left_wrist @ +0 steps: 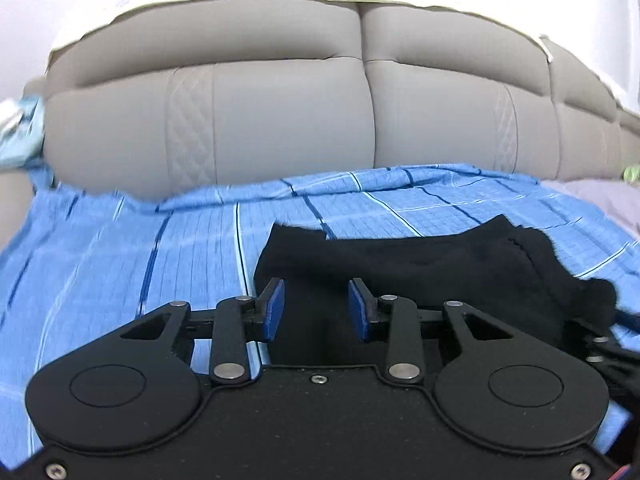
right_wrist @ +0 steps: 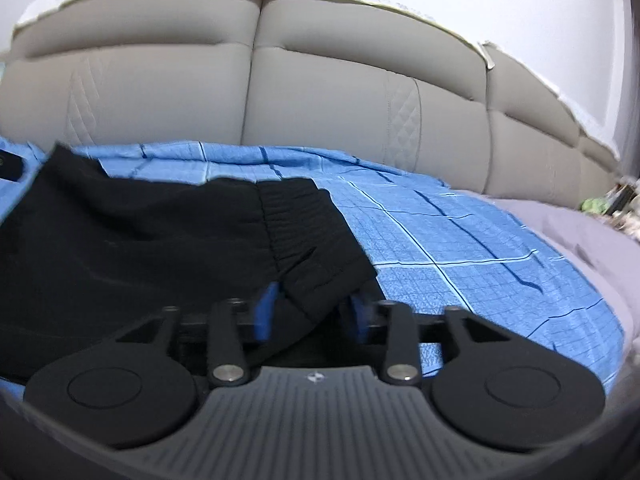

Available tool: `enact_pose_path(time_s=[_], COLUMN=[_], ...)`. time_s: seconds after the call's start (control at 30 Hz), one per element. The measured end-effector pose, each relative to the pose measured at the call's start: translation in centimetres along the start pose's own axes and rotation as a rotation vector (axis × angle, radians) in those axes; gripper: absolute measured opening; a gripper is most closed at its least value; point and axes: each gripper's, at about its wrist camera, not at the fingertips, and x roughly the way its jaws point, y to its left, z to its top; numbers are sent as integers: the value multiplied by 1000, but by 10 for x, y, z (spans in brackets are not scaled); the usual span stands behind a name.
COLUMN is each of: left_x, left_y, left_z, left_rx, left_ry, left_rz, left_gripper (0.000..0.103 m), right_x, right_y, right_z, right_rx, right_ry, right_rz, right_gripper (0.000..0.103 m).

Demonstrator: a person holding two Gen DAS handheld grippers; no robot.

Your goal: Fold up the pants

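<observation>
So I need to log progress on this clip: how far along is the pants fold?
Done: the black pants already lie as a compact, doubled-over bundle on the blue checked sheet.
In hand: the right gripper stands open around the waistband corner; the left gripper is open above the fabric, holding nothing.
Left: possibly a final fold or smoothing; edges look uneven.
</observation>
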Motion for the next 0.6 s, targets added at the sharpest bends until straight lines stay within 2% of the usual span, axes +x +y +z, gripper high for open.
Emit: enact_pose_path(time_s=[0.07,0.13,0.2,0.27,0.3,0.37,0.47,0.57,0.6], left_x=[14,30,47,62,69,80,91,95,96], left_y=[-2,-3,-1,2,3,6,9,11,10], left_z=[5,7,8,6,5,1,-4,-6,-6], left_rx=[37,61,65,55,48,33,13,10,16], left_ry=[1,9,30,57,72,92,109,102,100], left_rz=[9,19,31,46,51,57,69,70,73], left_gripper=[33,33,33,33,33,33,34,38,38], right_x=[-7,-10,-4,8,17,50,97,125,131], right_y=[-10,-21,-30,-38,-41,-45,-42,-39,-39], right_z=[7,18,32,47,55,67,65,60,60], right_rx=[40,46,34,29,35,36,49,61,82], right_ry=[-30,-83,-122,-145,-139,-66,38,79,91], right_rz=[32,58,101,146,168,266,319,397,434], right_gripper=[75,79,89,92,96,101,97,95,90])
